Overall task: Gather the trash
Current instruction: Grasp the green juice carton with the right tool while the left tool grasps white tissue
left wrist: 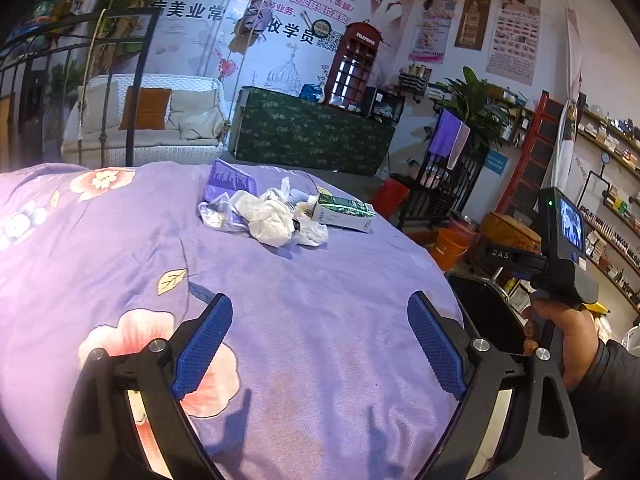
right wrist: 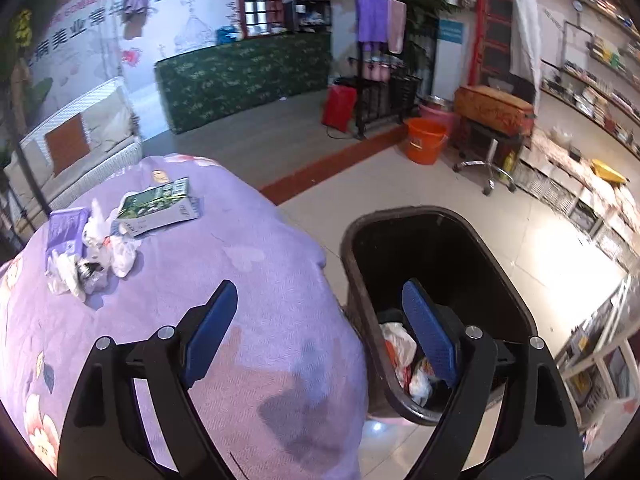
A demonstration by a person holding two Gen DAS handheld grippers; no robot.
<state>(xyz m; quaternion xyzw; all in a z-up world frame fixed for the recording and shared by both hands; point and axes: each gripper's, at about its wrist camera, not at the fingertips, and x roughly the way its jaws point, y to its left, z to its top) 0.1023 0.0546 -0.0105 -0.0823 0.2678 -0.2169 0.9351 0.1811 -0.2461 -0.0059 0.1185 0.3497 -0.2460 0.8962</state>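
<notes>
A pile of trash lies on the purple floral bed cover (left wrist: 280, 320): crumpled white tissues (left wrist: 272, 220), a green and white carton (left wrist: 344, 212), a purple packet (left wrist: 230, 184) and clear plastic. In the right wrist view the tissues (right wrist: 120, 252), carton (right wrist: 160, 206) and packet (right wrist: 66, 228) lie at the upper left. My left gripper (left wrist: 320, 340) is open and empty, short of the pile. My right gripper (right wrist: 320, 332) is open and empty, above the edge between the bed and a black trash bin (right wrist: 440, 248) that holds some trash (right wrist: 400, 352). The right gripper's body (left wrist: 560, 240) shows in the left wrist view.
The bin stands on the tiled floor beside the bed's right edge. Beyond are an orange bucket (right wrist: 426, 140), a stool (right wrist: 488, 160), a red box (right wrist: 338, 106), a black rack and shelves along the right wall. A green-covered counter (left wrist: 312, 132) and a white sofa (left wrist: 148, 120) stand behind the bed.
</notes>
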